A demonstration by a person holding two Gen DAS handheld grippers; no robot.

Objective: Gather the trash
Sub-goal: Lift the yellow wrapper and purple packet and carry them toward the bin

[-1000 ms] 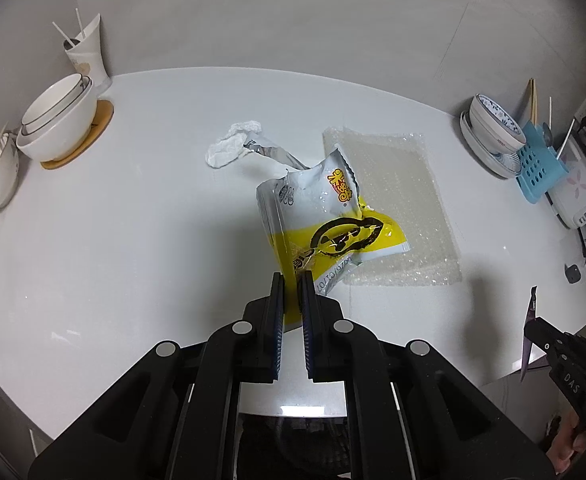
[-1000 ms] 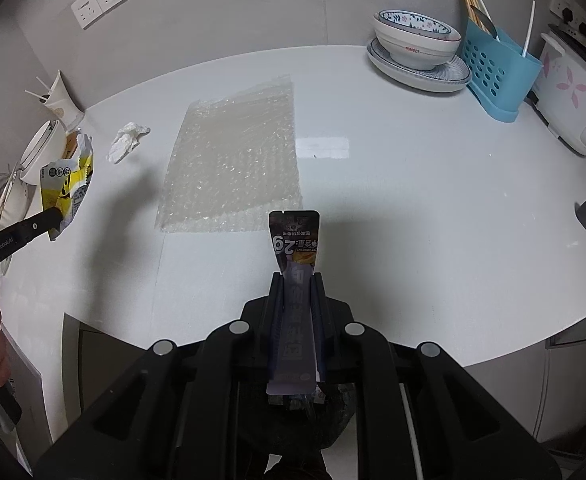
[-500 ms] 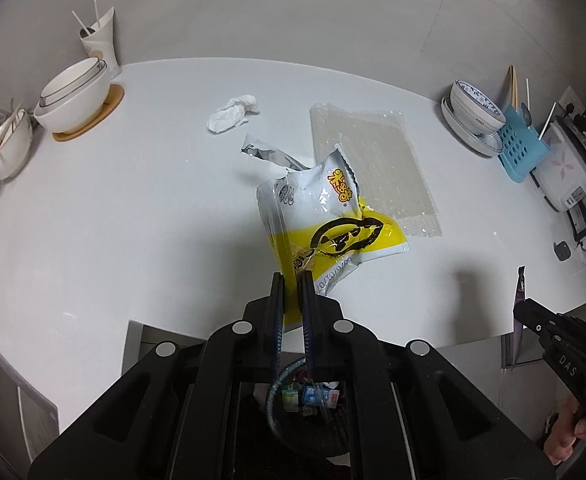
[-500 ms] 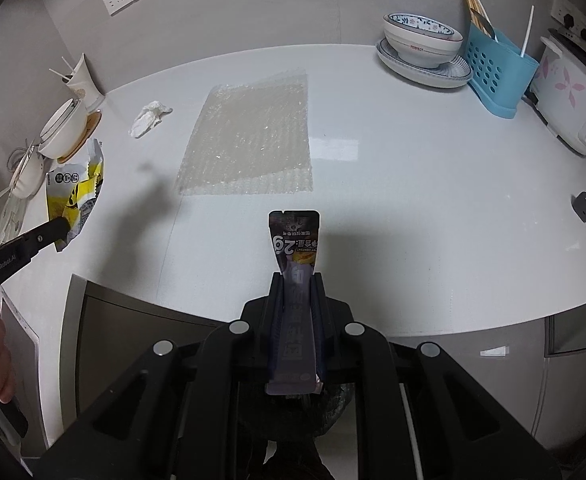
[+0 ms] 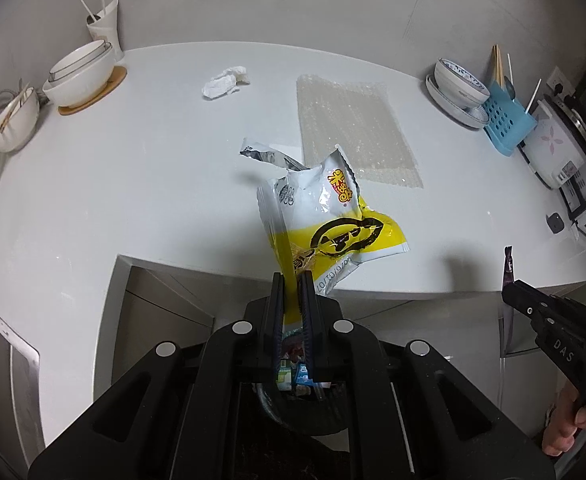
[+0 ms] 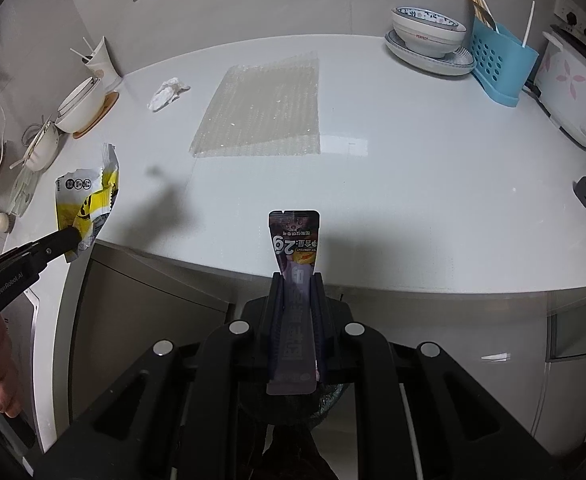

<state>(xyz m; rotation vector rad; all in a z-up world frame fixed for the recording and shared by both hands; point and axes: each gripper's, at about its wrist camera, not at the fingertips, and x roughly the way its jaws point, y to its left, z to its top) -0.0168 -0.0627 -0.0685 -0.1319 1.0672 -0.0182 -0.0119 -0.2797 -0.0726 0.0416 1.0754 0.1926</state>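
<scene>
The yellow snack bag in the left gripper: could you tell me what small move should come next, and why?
Probably lower it a little and open the jaws to drop it. The left gripper is shut on the yellow snack bag, off the counter edge, with a dark bin holding litter directly below. The right gripper, shut on the purple sachet, could follow.
</scene>
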